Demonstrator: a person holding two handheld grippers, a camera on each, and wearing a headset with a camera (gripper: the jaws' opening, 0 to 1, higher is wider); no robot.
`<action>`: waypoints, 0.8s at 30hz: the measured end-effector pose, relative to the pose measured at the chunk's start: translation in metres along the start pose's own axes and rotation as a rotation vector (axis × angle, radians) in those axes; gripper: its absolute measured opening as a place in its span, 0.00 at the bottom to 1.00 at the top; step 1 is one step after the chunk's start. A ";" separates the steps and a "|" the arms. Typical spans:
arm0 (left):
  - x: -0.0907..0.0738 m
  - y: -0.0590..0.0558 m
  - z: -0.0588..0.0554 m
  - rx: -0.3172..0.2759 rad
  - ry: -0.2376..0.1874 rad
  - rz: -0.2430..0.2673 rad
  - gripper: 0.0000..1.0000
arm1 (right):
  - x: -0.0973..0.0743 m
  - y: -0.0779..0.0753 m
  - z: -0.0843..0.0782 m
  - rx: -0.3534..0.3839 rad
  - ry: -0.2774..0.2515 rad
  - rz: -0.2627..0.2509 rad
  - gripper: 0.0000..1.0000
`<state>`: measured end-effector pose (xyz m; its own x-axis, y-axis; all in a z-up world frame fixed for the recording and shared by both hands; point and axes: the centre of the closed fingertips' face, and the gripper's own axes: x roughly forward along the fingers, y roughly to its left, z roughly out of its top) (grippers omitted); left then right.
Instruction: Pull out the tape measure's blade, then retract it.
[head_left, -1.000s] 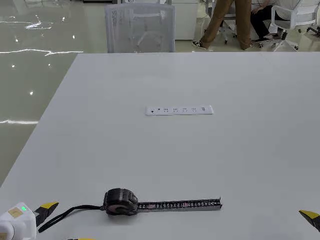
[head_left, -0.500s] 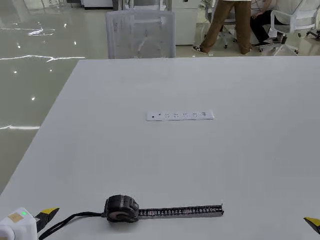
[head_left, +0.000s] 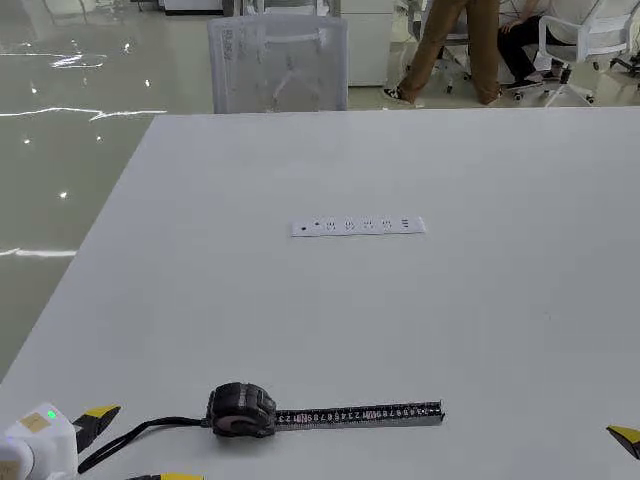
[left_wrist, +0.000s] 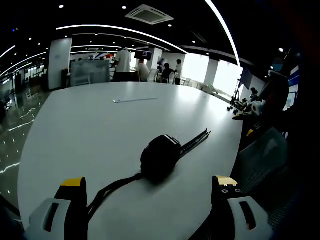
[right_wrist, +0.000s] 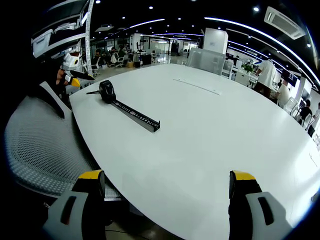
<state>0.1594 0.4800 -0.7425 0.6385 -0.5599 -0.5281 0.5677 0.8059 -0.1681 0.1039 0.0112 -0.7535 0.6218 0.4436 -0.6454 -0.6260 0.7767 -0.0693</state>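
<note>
The desk (head_left: 450, 320) carries the tape (left_wrist: 160, 157) just ahead of the left claw (left_wrist: 150, 182), whose jaws are spread and empty. The blade (head_left: 360, 412) lies drawn out, running from the case toward the right claw (right_wrist: 167, 175), which is also released and well apart from the blade's tip. Retraction looks next. Clamp the case squarely, not the strap (left_wrist: 112, 187), and feed the blade in slowly. The lock is probably on top, but it is too small to tell.

Black tape measure (head_left: 241, 408) lies near table (head_left: 400, 300) front edge, blade (head_left: 360, 413) extended rightward, flat, strap (head_left: 130, 440) trailing left.
</note>
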 end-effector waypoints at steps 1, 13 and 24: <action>0.000 -0.001 0.003 0.001 0.000 0.001 1.00 | 0.001 0.000 0.001 -0.003 0.001 0.000 1.00; 0.023 -0.024 0.018 0.015 0.015 -0.016 1.00 | 0.009 -0.003 0.016 -0.052 0.011 0.018 1.00; 0.041 -0.045 0.020 -0.027 0.034 0.001 1.00 | 0.021 -0.006 0.034 -0.104 0.019 0.062 1.00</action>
<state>0.1704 0.4167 -0.7394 0.6210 -0.5526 -0.5558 0.5526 0.8116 -0.1895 0.1365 0.0312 -0.7413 0.5716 0.4804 -0.6652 -0.7095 0.6965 -0.1067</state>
